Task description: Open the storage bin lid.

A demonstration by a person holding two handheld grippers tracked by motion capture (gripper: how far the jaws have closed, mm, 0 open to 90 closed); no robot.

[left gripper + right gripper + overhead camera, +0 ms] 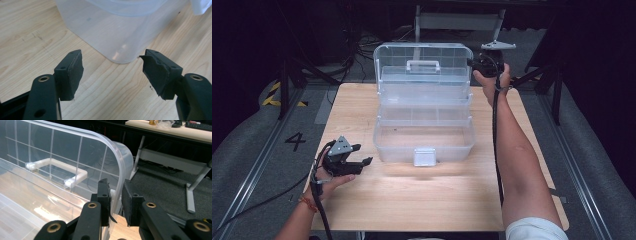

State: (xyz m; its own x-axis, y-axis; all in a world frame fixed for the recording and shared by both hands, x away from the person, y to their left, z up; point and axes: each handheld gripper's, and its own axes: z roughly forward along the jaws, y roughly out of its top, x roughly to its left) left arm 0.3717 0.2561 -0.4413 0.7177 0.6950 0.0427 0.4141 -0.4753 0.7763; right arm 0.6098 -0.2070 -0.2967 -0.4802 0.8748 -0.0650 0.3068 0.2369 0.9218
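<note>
The right gripper [115, 202] pinches the raised lid [110, 152] of the clear toolbox [424, 135]; the left gripper [112, 72] hovers wide-jawed above the counter [422, 200].

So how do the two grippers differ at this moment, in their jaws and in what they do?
The left gripper has its jaws wide apart and holds nothing; the right gripper has its jaws nearly closed on the edge of the clear box's raised lid. The left gripper hovers low over the table near the box's front corner; the right gripper is up at the lid's far right side. Both have black jaws and are hand-held.
</note>
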